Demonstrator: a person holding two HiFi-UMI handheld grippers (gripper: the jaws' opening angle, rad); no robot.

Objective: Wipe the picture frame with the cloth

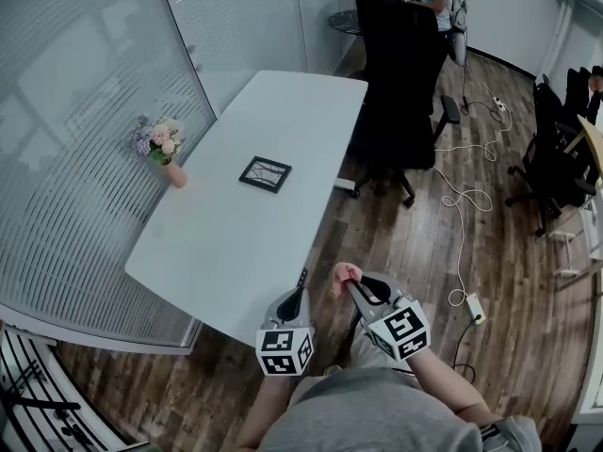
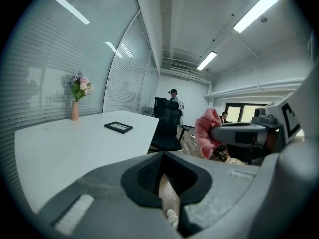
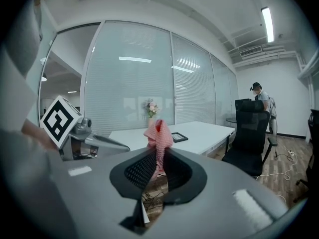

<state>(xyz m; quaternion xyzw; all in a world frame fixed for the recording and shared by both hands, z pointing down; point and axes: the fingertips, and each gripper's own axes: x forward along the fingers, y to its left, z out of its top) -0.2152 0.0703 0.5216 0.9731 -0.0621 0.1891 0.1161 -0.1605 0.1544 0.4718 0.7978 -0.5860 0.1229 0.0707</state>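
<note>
Cloth (image 3: 159, 133), judged soft and limp, is pinched by right gripper (image 3: 158, 156) jaws, bunched beyond tips. Left gripper (image 2: 164, 176) jaws are pressed together, empty.

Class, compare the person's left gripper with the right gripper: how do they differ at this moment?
The right gripper is shut on a pink cloth, while the left gripper is shut on nothing. The left gripper is the one nearer the white table; the right gripper is further out over the wooden floor. Both carry a marker cube, and neither has reached the picture frame.
</note>
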